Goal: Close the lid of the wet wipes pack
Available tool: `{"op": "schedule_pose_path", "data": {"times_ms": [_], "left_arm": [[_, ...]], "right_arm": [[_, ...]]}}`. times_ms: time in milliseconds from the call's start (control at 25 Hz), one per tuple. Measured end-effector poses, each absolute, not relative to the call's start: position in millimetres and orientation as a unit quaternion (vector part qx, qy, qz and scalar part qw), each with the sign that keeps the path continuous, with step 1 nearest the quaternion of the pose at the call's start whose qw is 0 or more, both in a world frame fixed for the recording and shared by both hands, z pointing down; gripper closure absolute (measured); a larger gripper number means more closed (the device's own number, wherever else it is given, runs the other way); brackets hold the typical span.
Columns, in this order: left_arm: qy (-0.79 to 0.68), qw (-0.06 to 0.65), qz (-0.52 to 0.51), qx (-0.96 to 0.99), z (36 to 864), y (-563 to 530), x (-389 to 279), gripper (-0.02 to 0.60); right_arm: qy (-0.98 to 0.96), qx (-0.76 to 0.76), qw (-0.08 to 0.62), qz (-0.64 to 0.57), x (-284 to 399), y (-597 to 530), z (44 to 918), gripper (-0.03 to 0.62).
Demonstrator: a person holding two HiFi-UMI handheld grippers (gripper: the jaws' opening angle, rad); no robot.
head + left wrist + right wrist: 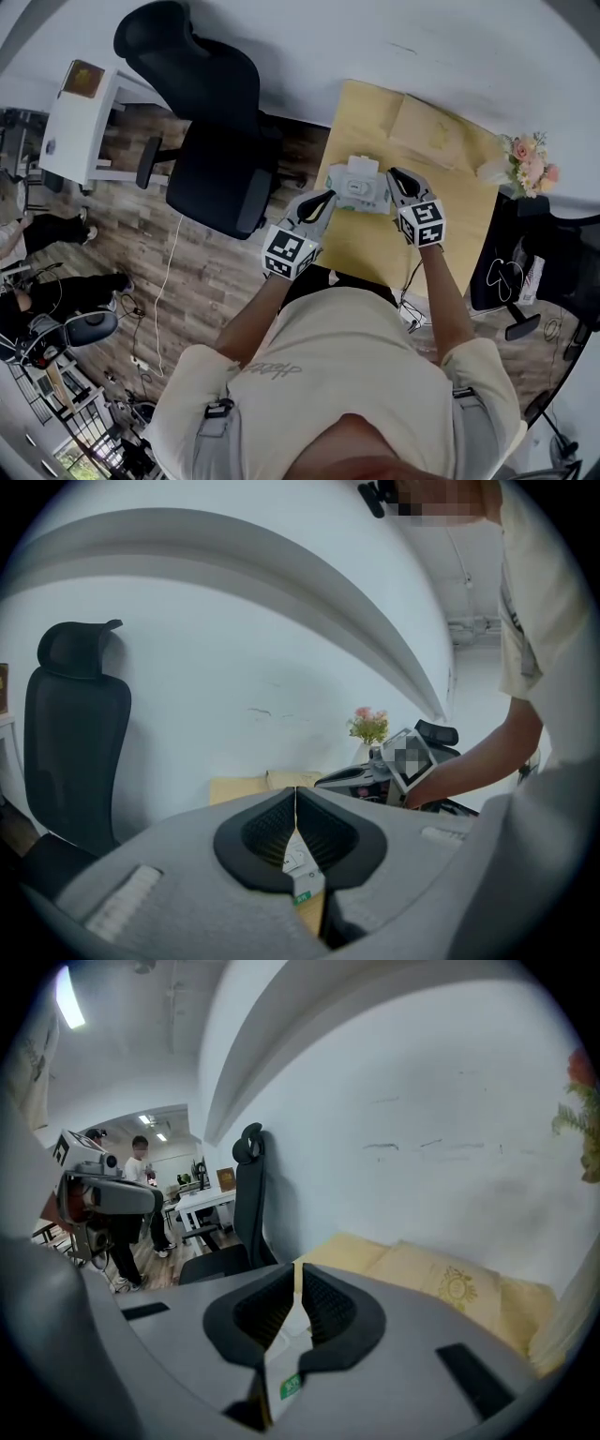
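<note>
— Now, item one: location of wet wipes pack (359, 187)?
— Flat on yellow tabletop (469, 216), toward its left side, between both tools. White wrapper, green tag.
— Left gripper (323, 199)?
— At pack's left edge, touching or just beside. Jaws drawn together to a hairline slit at the tips. Nothing visibly clamped; pack glimpsed only through the gap underneath.
— Right gripper (396, 178)?
— At pack's right edge. Jaws likewise closed up, tips all but meeting, holding nothing. Same white wrapper and green tag seen beneath.
— Lid (362, 167)?
— Apparently flipped back toward the wall, oval opening exposed. Too small for certainty.
— Progress?
— Judged early. Done: approach, pack bracketed on both sides. Left: folding lid forward over opening, pressing until seated. Probably one tool for steadying, the other for pushing.
— Other entries?
— Black office chair (211, 141) left of tabletop; flowers (530, 159) at far right corner.
</note>
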State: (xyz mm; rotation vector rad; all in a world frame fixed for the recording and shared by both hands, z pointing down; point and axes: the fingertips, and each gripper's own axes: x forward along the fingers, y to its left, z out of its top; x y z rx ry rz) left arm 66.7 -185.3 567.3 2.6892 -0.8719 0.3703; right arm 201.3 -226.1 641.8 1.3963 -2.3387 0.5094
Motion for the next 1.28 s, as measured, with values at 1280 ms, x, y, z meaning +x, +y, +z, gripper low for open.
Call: {"op": "schedule_pose_path", "data": {"times_ms": [1280], "left_arm": [[-0.317,0.166,0.159,0.920,595.7,-204.9,54.1,0.563]], "right_arm": [[-0.801,0.348,0.212,0.438,188.3,-274.3,775.8,0.536]]}}
